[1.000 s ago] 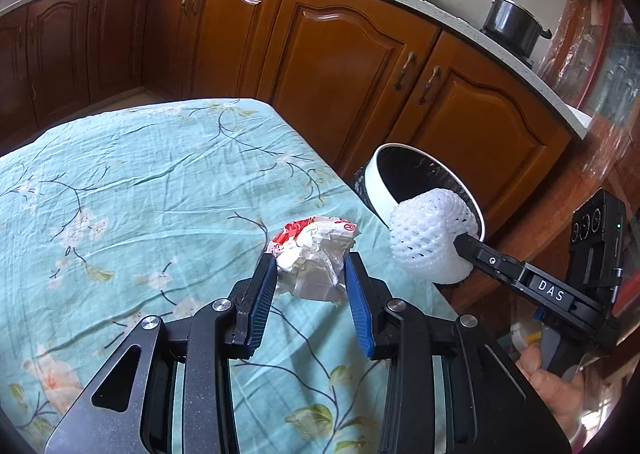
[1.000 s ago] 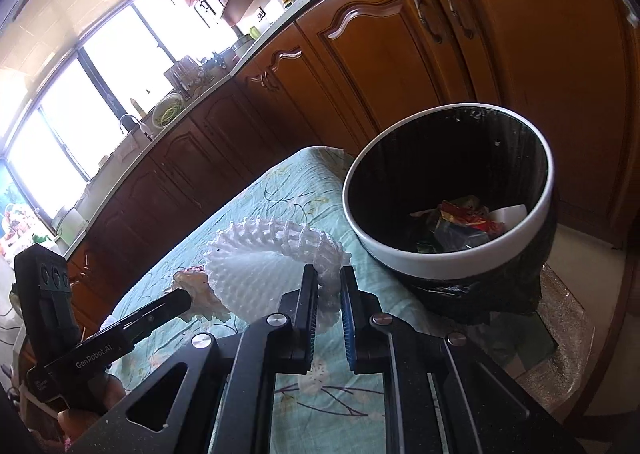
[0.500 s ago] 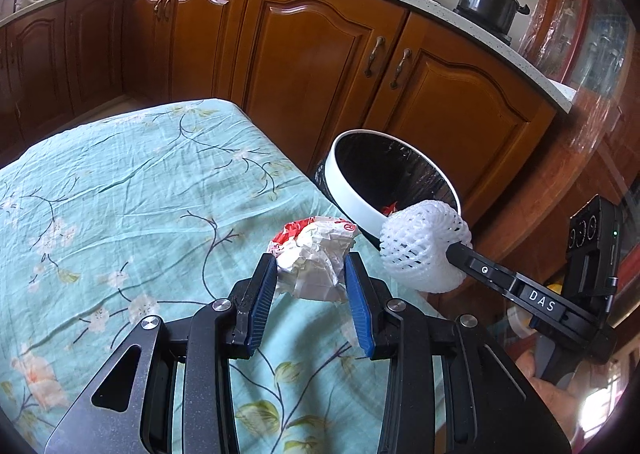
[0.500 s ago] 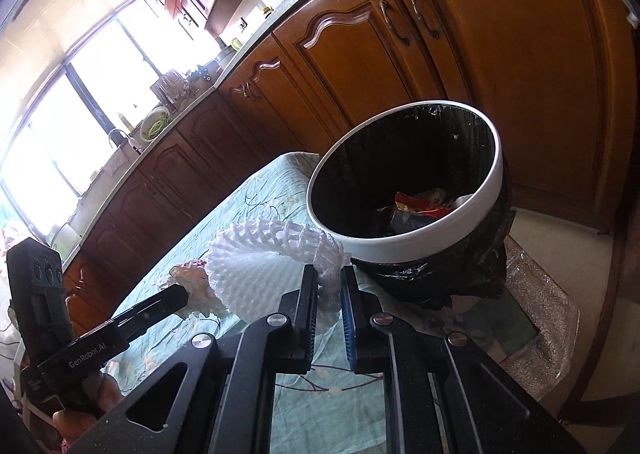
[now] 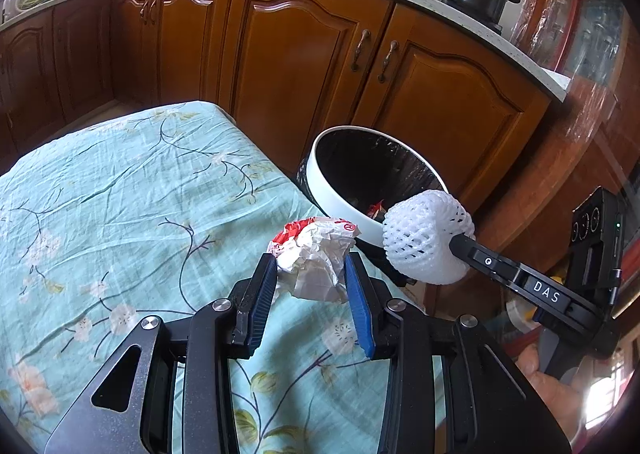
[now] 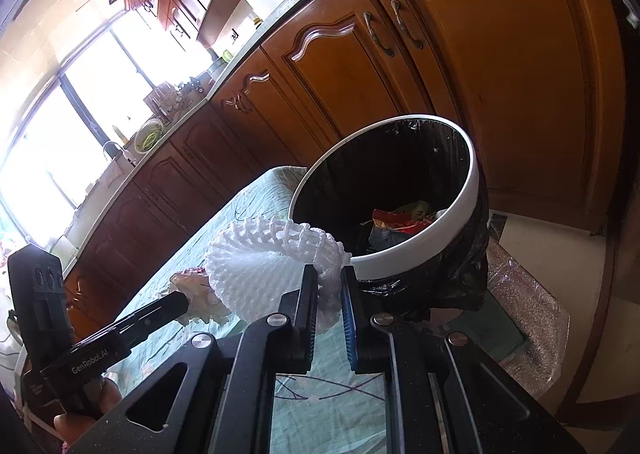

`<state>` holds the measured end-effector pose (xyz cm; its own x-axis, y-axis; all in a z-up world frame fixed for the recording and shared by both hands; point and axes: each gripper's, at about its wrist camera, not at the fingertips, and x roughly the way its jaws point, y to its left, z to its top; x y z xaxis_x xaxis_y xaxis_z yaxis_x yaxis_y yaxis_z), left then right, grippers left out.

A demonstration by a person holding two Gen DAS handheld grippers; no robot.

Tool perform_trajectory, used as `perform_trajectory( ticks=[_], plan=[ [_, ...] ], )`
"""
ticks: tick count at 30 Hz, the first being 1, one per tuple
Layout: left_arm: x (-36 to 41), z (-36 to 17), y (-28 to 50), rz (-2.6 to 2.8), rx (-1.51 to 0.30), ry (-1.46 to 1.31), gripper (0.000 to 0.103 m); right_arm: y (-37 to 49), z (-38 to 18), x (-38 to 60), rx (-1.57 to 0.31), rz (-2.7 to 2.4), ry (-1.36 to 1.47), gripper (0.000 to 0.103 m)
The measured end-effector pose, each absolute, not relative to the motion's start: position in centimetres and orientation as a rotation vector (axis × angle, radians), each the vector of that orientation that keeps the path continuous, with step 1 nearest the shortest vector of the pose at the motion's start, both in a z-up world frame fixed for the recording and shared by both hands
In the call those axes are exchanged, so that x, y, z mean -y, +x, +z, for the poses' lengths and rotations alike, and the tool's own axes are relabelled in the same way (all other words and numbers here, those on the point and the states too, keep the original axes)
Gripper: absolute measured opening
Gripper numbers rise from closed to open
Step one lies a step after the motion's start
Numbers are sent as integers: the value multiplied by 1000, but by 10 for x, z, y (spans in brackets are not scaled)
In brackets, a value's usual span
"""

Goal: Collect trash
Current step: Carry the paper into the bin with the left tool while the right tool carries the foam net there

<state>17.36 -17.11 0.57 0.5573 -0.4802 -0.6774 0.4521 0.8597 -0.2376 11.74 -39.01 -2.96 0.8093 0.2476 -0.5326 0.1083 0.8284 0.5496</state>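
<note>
In a kitchen, beside the bin [image 5: 344, 189], the left gripper [image 5: 310, 282] clenched crumpled paper [image 5: 316, 254] and the right gripper [image 6: 329, 286] clenched foam netting [image 6: 264, 266]; the next move was probably dropping both inside.

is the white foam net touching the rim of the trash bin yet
Cannot tell. In the right wrist view the white foam net, pinched in the right gripper, overlaps the trash bin rim with no visible gap; the left wrist view overlaps too.

Daylight was admitted through the window [image 6: 60, 141], which was blown out to white. Fisheye bending and dark vignetting were noted at edges; focus was sharp.
</note>
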Motion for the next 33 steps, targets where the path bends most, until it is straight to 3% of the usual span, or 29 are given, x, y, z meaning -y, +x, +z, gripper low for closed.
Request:
perform_trajectory(
  ticks=[33],
  plan=[
    [270, 17, 239, -620, -802, 68, 34, 185, -25, 433, -693, -55, 438, 13]
  ],
)
